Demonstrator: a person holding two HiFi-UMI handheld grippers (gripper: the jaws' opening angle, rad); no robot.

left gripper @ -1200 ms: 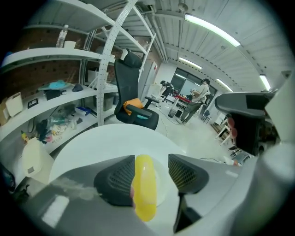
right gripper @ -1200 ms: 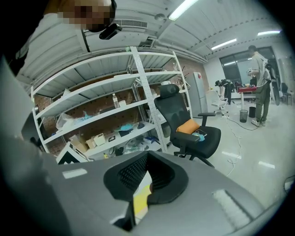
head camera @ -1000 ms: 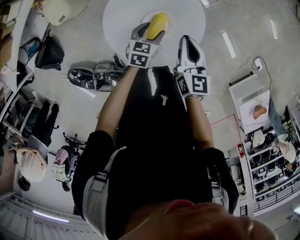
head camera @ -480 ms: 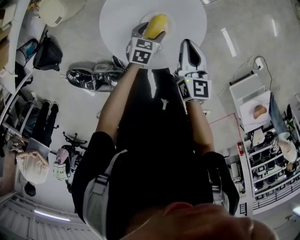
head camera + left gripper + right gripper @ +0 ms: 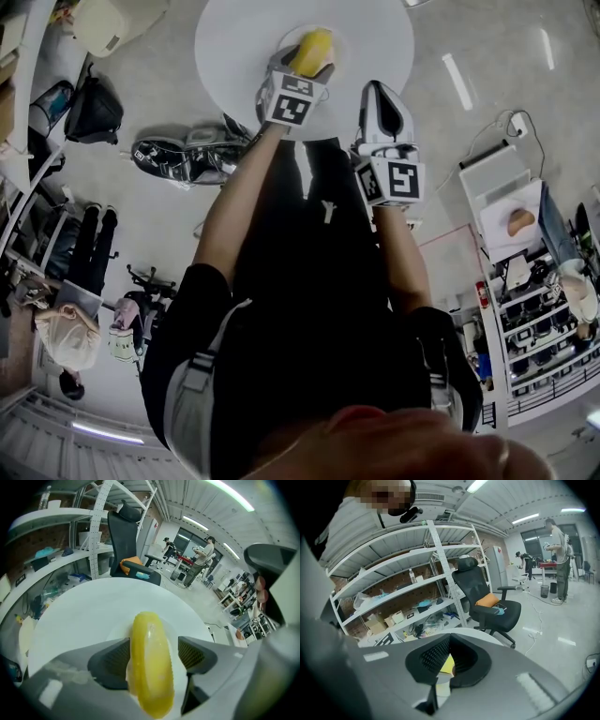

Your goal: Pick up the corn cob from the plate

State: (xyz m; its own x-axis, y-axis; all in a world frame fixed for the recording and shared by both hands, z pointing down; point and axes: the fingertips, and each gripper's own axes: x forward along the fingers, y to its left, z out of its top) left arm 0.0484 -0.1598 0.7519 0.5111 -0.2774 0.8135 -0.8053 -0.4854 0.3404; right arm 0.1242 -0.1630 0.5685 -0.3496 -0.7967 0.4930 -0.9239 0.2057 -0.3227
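Note:
The yellow corn cob (image 5: pixel 314 47) lies on a white plate (image 5: pixel 339 49) on the round white table (image 5: pixel 234 37). My left gripper (image 5: pixel 305 64) points down at the plate from the near side. In the left gripper view the corn cob (image 5: pixel 150 663) runs lengthwise between the two dark pads (image 5: pixel 112 660). My left gripper (image 5: pixel 152 656) has its jaws opening, and bare plate (image 5: pixel 180 637) shows between the cob and the right pad. My right gripper (image 5: pixel 377 89) hovers near the table's front edge, right of the plate. In its own view my right gripper (image 5: pixel 449 660) has its pads together and holds nothing.
A black office chair (image 5: pixel 129 531) with an orange cushion stands behind the table. Metal shelves (image 5: pixel 408 597) with boxes run along the wall. On the floor left of the table lie a black bag (image 5: pixel 94 108) and a silvery object (image 5: pixel 183 155). People stand far off in the hall.
My left gripper has sunk toward the plate with the corn cob, and its jaws have spread wider around it. The right gripper has stayed in place.

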